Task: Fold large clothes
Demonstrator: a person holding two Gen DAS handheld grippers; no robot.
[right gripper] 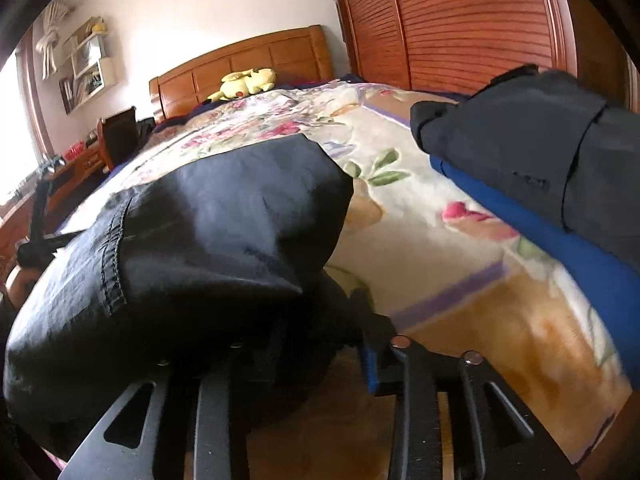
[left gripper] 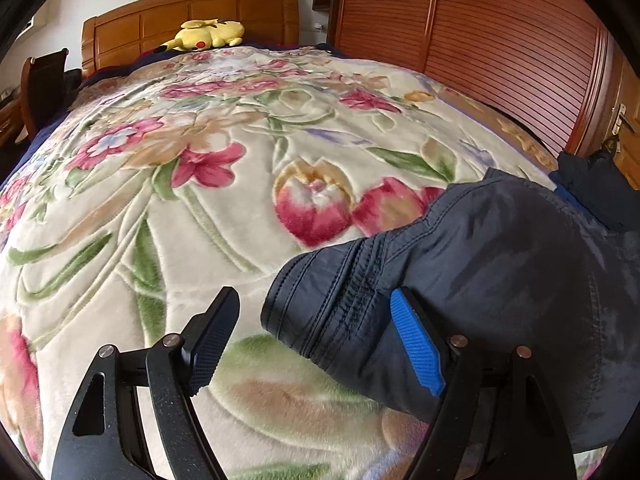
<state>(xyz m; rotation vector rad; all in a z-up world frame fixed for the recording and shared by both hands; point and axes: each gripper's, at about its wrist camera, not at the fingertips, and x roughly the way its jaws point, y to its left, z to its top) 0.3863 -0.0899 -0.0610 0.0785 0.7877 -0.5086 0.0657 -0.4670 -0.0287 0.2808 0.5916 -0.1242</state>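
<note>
A dark navy padded jacket (left gripper: 500,264) lies on the floral bed blanket (left gripper: 200,208). Its sleeve cuff (left gripper: 320,308) reaches between the fingers of my left gripper (left gripper: 316,340), which is open around it; the blue right pad (left gripper: 418,344) touches the fabric and the black left pad (left gripper: 212,340) stands apart. In the right wrist view the same jacket (right gripper: 180,256) bulges over my right gripper (right gripper: 320,344), which is shut on a fold of it; the left finger is hidden under the cloth.
A folded stack of dark and blue clothes (right gripper: 540,184) sits at the bed's right edge, also showing in the left wrist view (left gripper: 592,188). A yellow plush toy (left gripper: 208,36) lies by the wooden headboard (left gripper: 192,20). A louvered wardrobe (left gripper: 480,40) stands right; a chair (right gripper: 118,136) and desk left.
</note>
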